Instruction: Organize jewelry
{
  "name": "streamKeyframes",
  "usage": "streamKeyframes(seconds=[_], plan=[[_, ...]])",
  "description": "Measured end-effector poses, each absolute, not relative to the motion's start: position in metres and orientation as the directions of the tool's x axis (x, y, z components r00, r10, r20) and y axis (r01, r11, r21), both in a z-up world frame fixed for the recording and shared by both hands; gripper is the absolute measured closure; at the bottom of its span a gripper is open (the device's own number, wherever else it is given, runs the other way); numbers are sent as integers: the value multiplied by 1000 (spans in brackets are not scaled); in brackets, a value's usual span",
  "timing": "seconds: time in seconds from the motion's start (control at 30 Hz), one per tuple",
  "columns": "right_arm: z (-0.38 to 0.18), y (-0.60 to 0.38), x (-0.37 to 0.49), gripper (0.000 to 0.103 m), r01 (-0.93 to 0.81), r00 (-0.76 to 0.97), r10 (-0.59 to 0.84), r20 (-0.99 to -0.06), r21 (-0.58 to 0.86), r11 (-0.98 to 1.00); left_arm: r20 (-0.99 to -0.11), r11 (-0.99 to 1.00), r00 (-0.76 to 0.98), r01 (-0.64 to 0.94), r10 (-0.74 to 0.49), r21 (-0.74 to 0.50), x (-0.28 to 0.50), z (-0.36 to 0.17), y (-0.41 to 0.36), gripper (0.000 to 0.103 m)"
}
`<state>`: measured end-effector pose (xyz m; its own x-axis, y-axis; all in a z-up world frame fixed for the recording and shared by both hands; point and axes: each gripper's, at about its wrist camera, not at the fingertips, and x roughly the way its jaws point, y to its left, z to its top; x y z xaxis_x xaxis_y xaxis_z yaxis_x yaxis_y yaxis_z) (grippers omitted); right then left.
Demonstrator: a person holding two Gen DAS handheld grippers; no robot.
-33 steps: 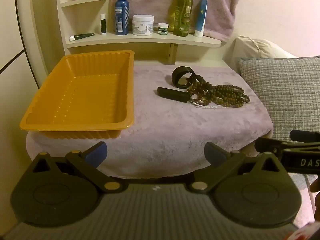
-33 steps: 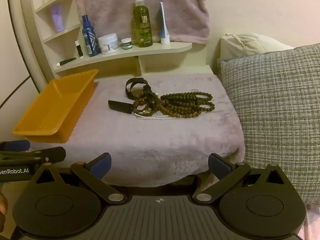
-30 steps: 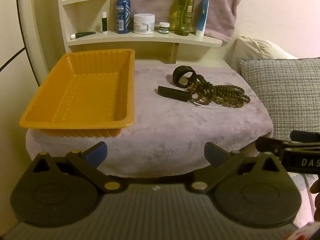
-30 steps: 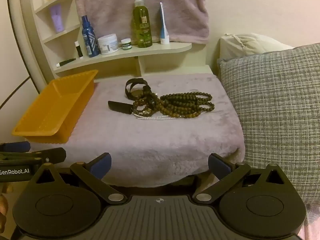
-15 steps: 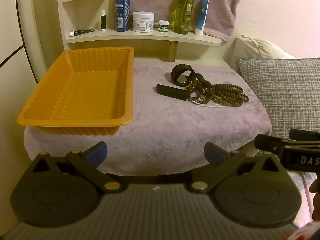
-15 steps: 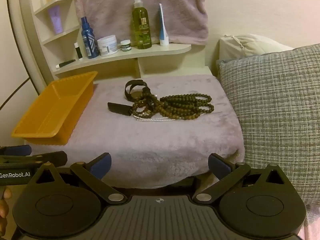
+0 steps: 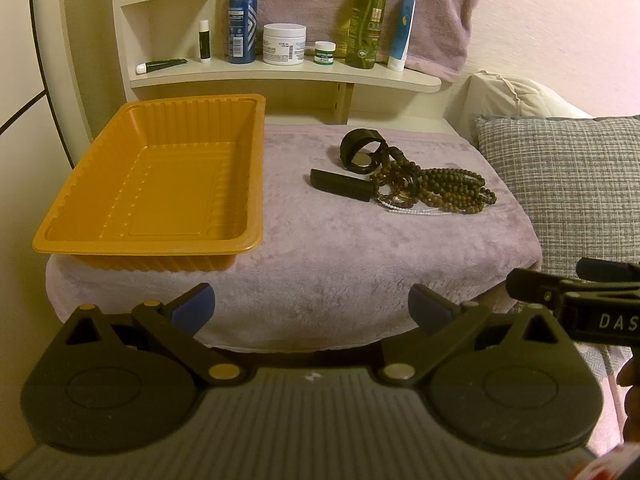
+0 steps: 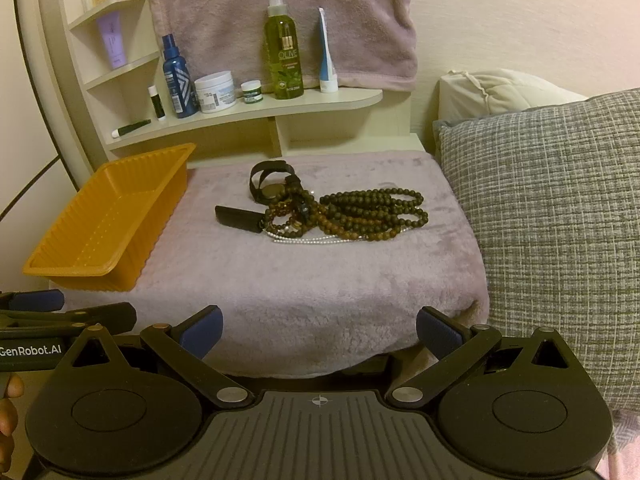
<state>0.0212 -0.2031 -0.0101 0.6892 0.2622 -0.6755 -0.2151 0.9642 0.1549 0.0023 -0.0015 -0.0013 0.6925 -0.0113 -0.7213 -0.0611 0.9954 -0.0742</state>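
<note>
A tangle of brown bead strands lies on the mauve plush stool top, mixed with a thin white pearl string and a black watch with looped strap. An orange plastic tray rests on the stool's left side with nothing in it. My left gripper hangs open before the stool's front edge, empty. My right gripper is open and empty too, level with the front edge.
A cream shelf behind the stool carries bottles, jars and tubes, with a mauve towel hanging above. A grey woven cushion and a cream pillow press against the stool's right side. A cream wall panel stands left.
Both views have drifted slightly; the stool and tray sit a little higher in frame. Neither gripper's fingers have changed their spread, and the jewelry has not moved.
</note>
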Motion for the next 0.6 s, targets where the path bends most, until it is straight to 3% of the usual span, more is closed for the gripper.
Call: streamKeyframes(seconds=[0.6], plan=[[-9, -204, 21, 1, -207, 692, 261, -674, 162, 965, -721, 996, 693, -56, -14, -73, 2, -1, -1, 1]])
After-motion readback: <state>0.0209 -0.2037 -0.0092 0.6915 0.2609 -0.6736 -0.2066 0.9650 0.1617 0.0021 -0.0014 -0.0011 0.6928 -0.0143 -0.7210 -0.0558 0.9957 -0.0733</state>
